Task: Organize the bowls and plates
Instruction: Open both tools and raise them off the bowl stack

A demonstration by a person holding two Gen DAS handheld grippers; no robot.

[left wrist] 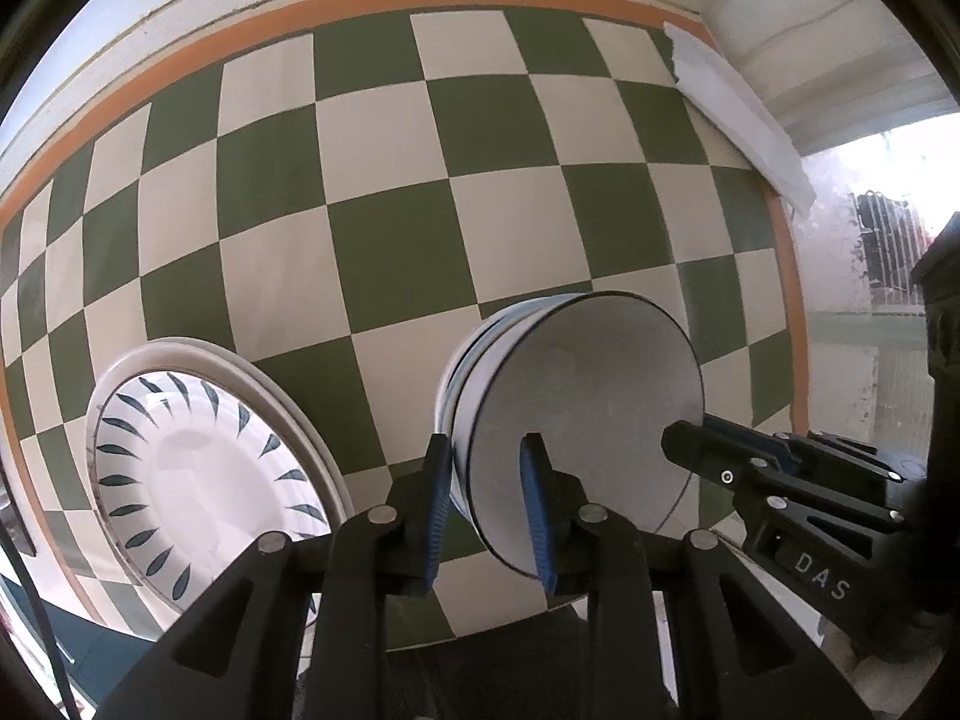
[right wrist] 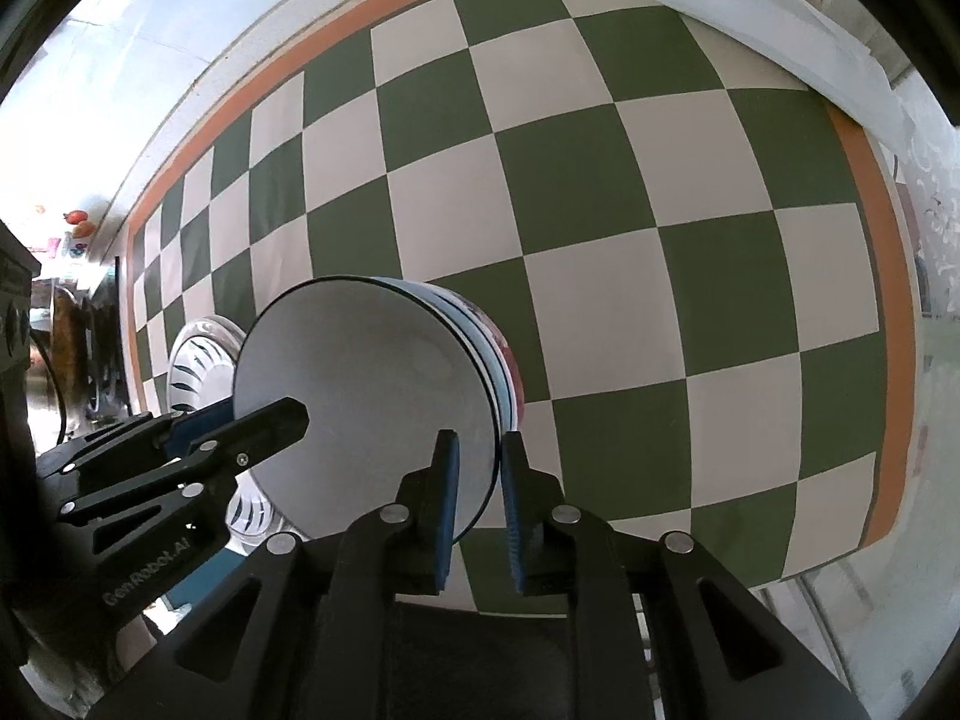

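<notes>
Fingers of the left gripper (left wrist: 489, 516) straddle the near rim of the bowl (left wrist: 576, 432): one blue pad sits outside the wall, the other inside the opening, pressed on the rim with almost no slack showing. On the opposite side, the right gripper (right wrist: 480, 516) has its fingers set the same way, one pad inside and one outside, pinching the rim of that same bowl (right wrist: 366, 396). Each gripper shows in the other's view, reaching over the bowl's edge from the far side.

Between the two grippers the bowl is white inside with a thin dark line around its lip and bands on its outer wall; at least one more rim shows stacked beneath it. Whether it rests on the cloth or is raised off it cannot be told.

Just to the left of the bowl lies a white plate (left wrist: 210, 474) with dark leaf-shaped marks around its rim, close beside the bowl but apart from it in the left view; in the right view the bowl hides most of it.

Under both spreads a green-and-white checked tablecloth (left wrist: 384, 180) with an orange border on the table. Beyond the bowl the cloth lies bare up to its far border. A folded white sheet (right wrist: 780, 18) lies over the far right corner of the cloth.
</notes>
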